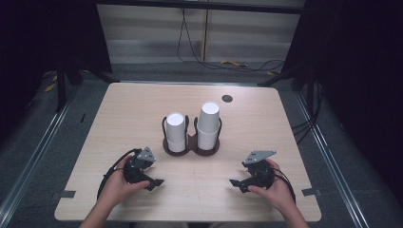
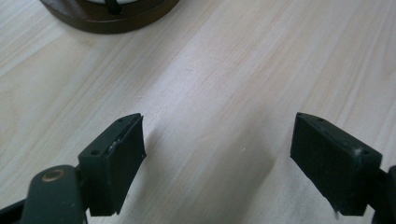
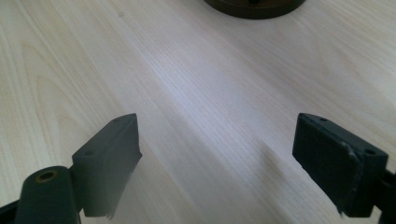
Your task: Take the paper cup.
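A dark brown two-slot cup holder point(image 1: 191, 148) stands at the middle of the light wood table point(image 1: 119, 118). Its left slot carries a short stack of white cups point(image 1: 175, 132) and its right slot a taller stack point(image 1: 208, 125). My left gripper point(image 1: 154, 182) rests on the table near the front left, held by a hand, with its jaws wide apart over bare wood point(image 2: 219, 140). My right gripper point(image 1: 236, 184) rests at the front right, likewise open with nothing between its jaws point(image 3: 217, 140). The holder's round base point(image 2: 107, 16) point(image 3: 254, 7) shows at the top edge of both gripper views.
A small dark round grommet point(image 1: 227, 98) sits near the table's back edge. Grey tape marks point(image 1: 64, 194) lie at the front corners. Cables point(image 1: 228, 61) run over the floor behind the table, and metal rails point(image 1: 38, 152) flank it.
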Demonstrator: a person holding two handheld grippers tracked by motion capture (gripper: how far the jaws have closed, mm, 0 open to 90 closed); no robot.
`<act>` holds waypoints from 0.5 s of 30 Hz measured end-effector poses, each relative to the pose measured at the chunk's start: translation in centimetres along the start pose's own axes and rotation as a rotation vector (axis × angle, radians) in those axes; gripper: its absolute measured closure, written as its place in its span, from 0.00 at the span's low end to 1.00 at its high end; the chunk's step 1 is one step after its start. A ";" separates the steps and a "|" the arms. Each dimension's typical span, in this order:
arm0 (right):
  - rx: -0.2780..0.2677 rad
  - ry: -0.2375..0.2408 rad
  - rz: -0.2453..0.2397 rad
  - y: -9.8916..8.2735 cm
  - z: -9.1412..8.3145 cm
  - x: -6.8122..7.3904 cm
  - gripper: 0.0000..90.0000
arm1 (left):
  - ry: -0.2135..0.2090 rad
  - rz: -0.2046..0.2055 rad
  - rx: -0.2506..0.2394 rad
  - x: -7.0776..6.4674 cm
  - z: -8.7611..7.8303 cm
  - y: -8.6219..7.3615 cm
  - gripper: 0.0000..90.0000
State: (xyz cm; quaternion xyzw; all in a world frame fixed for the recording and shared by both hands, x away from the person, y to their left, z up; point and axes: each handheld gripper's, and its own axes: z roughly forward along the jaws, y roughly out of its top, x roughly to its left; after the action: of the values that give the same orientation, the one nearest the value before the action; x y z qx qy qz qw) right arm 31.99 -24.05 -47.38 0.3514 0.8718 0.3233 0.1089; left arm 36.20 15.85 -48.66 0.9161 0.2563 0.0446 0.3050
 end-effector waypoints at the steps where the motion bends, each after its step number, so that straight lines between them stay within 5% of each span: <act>1: -0.002 0.006 -0.001 0.1 0.1 0.1 0.16 | 0.003 -0.001 0.013 0.0 -0.1 0.0 0.20; 15: 0.018 0.018 -0.013 0.6 0.2 1.1 0.17 | -0.003 -0.004 0.018 0.1 -0.2 0.3 0.21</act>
State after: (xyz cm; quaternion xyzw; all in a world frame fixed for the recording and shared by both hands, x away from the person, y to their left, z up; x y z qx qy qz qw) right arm 31.67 -22.86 -47.11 0.3435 0.8780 0.3180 0.0999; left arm 36.34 15.82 -48.31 0.9184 0.2582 0.0404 0.2972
